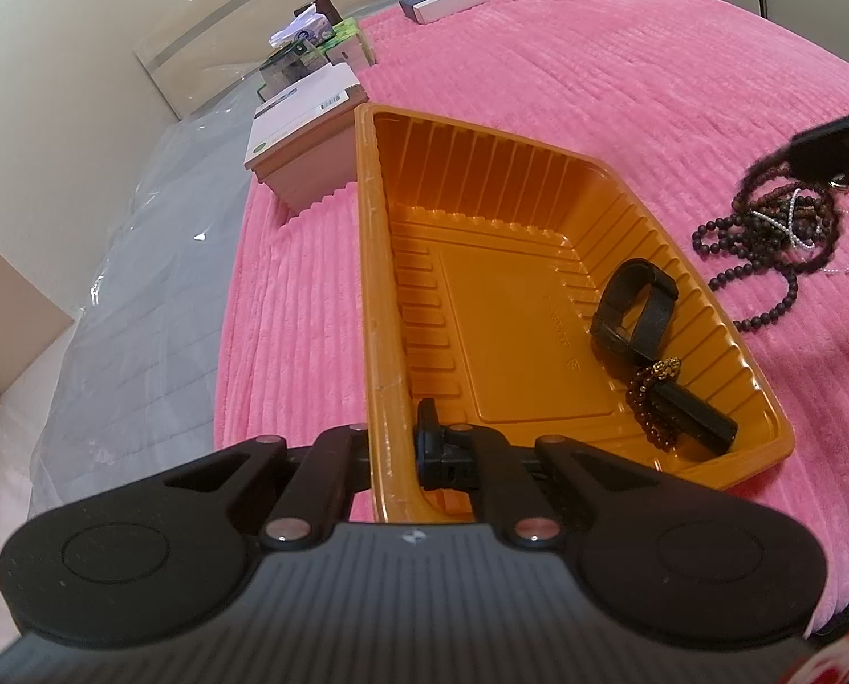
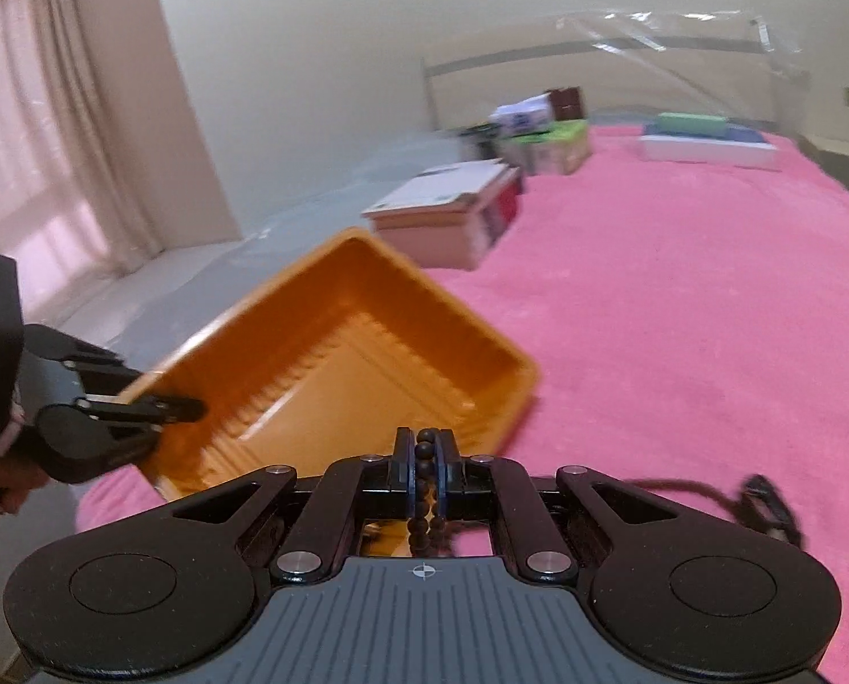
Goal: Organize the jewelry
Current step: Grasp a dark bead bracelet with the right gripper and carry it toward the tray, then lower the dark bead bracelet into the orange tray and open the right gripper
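An orange plastic tray (image 1: 481,182) lies on the pink blanket. My left gripper (image 1: 398,444) is shut on the tray's near left wall, one finger inside and one outside. In the tray lie a black watch strap (image 1: 635,308), a dark red bead bracelet with a gold charm (image 1: 649,399) and a black bar (image 1: 698,419). A tangle of dark bead necklaces (image 1: 778,222) rests on the blanket right of the tray. My right gripper (image 2: 424,444) is shut on a dark bead strand (image 2: 418,524), lifted near the tray (image 2: 333,365). It also shows from the left wrist, the right gripper (image 1: 795,157) above the tangle.
The pink ribbed blanket (image 1: 595,57) covers a plastic-wrapped mattress (image 1: 139,285). Several boxes (image 1: 304,137) stand behind the tray, and flat boxes (image 2: 709,142) lie near the headboard. A hand (image 2: 2,484) holds the left gripper (image 2: 185,410). A blurred dark item (image 2: 763,504) hangs at the right.
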Motion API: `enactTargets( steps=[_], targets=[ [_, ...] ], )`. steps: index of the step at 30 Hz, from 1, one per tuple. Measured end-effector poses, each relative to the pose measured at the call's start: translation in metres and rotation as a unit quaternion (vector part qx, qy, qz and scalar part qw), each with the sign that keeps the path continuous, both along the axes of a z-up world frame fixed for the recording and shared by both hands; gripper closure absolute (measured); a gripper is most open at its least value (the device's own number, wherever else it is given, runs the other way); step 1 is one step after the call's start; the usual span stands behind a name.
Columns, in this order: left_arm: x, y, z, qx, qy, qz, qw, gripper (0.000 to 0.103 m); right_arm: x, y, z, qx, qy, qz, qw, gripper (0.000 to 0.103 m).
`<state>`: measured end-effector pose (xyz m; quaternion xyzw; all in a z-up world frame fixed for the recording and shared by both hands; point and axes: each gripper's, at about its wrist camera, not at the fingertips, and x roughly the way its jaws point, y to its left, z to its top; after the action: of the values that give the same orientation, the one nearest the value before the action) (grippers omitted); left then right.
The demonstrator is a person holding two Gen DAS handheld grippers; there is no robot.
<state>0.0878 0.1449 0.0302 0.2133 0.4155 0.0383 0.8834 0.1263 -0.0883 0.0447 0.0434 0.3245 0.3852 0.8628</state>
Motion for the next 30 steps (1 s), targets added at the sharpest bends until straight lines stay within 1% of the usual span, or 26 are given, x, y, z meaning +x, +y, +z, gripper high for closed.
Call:
enactTargets(
  steps=[2,6,9,17,18,19,20,21,22,25,30],
  targets=[
    [0.000,0.000,0.000,-0.001,0.000,0.000,1.0000,0.100,0.002,0.012,-0.003,0.005,0.011,0.018,1.000,0.096],
    [0.000,-0.001,0.000,-0.001,0.000,0.000,1.0000,0.100,0.006,0.032,-0.008,0.003,0.023,0.037,0.999,0.096],
    [-0.001,-0.001,0.000,-0.001,0.000,0.000,1.0000,0.100,0.008,0.044,-0.013,0.001,0.031,0.044,0.999,0.096],
    [-0.001,-0.001,0.000,0.000,0.001,-0.001,1.0000,0.100,0.011,0.065,-0.018,-0.016,0.031,0.055,0.998,0.096],
    [-0.001,-0.001,0.000,0.000,0.000,-0.001,1.0000,0.100,0.011,0.064,-0.017,-0.014,0.030,0.054,0.998,0.091],
    [-0.001,-0.002,0.000,0.000,0.000,-0.001,1.0000,0.100,0.011,0.059,-0.017,-0.009,0.029,0.049,0.998,0.077],
    [-0.001,-0.001,0.000,0.001,0.000,-0.001,1.0000,0.100,0.012,0.054,-0.017,-0.004,0.031,0.042,0.999,0.066],
    [-0.001,-0.001,0.000,0.000,0.000,-0.001,1.0000,0.100,0.013,0.046,-0.018,0.002,0.032,0.030,0.999,0.046],
    [-0.001,-0.001,0.000,0.000,0.000,-0.001,1.0000,0.100,0.014,0.039,-0.018,0.007,0.032,0.019,0.999,0.042],
    [-0.001,-0.001,0.000,0.000,-0.001,0.000,1.0000,0.100,0.015,0.012,-0.022,0.004,0.036,-0.010,0.999,0.042],
    [-0.001,0.000,0.000,-0.002,-0.001,0.001,1.0000,0.100,0.008,-0.050,-0.049,-0.032,0.050,-0.088,0.994,0.042]
  ],
)
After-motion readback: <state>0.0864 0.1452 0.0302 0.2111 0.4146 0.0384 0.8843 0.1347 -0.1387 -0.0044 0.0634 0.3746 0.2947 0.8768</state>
